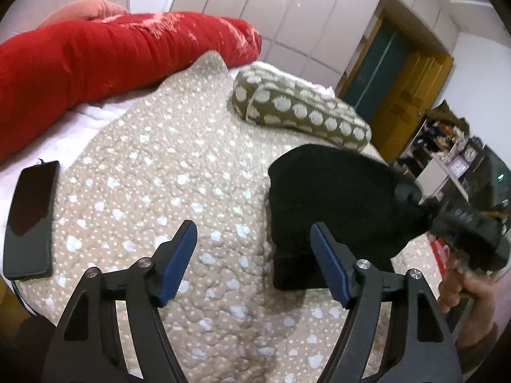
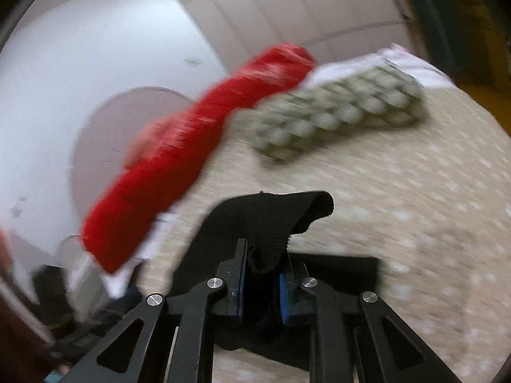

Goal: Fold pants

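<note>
Quilted bed [image 1: 191,166], one black pants [image 1: 325,198], right claw [image 2: 262,274] gripping them, left claw [image 1: 254,255] spread empty.

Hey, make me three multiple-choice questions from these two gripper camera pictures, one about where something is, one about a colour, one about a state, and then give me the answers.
1. Where does the phone lie in the left wrist view?
A. At the left edge of the bed
B. On the green spotted pillow
C. Between the left jaws

2. What colour is the long bolster at the far side of the bed?
A. Blue
B. Red
C. Yellow

3. What is the right gripper doing?
A. Standing open over bare quilt
B. Closed on the phone
C. Closed on the black pants

Answers: 1 A, it rests flat beside the quilt, far from the pillow. 2 B, plainly red in both views. 3 C, black cloth sits pinched between its blue pads, while the left gripper stands open and empty.
</note>
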`<action>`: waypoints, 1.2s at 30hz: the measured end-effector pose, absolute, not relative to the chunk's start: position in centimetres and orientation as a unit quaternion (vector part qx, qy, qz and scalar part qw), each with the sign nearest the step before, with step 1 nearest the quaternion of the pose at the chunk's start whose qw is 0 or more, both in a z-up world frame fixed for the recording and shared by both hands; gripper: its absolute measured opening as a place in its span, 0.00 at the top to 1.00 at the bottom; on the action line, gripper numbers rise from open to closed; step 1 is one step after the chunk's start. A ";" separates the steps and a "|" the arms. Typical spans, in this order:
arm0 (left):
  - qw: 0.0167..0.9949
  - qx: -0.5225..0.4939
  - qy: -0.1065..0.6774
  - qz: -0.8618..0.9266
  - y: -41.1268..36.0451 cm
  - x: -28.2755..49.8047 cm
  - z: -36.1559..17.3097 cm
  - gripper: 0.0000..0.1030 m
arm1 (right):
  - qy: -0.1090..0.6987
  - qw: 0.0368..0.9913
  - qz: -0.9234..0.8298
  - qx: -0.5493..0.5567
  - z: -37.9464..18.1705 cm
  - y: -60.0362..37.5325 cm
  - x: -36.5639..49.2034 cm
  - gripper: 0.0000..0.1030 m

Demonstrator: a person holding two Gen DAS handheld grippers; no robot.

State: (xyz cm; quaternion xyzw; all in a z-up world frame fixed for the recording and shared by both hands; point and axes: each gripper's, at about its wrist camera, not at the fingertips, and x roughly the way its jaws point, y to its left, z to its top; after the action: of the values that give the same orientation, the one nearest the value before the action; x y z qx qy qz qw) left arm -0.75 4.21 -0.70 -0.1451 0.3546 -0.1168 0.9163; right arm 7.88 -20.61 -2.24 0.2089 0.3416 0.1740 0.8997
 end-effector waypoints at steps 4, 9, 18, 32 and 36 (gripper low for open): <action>0.914 -0.116 0.368 -0.126 1.5 0.2 -1.1 0.28 | 0.419 0.880 0.110 0.196 -6.4 -22.6 9.2 0.70; 0.920 -0.073 0.363 -0.127 -1.4 1.8 -0.6 0.28 | 0.351 0.914 0.081 0.187 -2.5 -24.2 6.7 0.68; 0.906 -0.042 0.405 -0.118 -4.2 5.4 -2.4 0.28 | 0.395 0.899 0.157 0.099 -3.5 -18.7 7.6 0.68; 0.912 -0.037 0.395 -0.101 -4.3 3.5 -2.9 0.21 | 0.353 0.921 0.135 0.094 -2.9 -20.9 3.9 0.68; 0.908 -0.031 0.407 -0.098 -4.9 3.7 -3.8 0.21 | 0.385 0.912 0.117 0.082 -4.6 -19.9 7.0 0.68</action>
State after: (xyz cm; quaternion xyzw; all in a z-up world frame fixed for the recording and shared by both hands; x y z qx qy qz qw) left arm 3.75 -4.91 -3.78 -0.0310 0.4066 -0.0982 0.9078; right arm 6.97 -19.93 -4.64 0.0821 0.3853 0.1172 0.9116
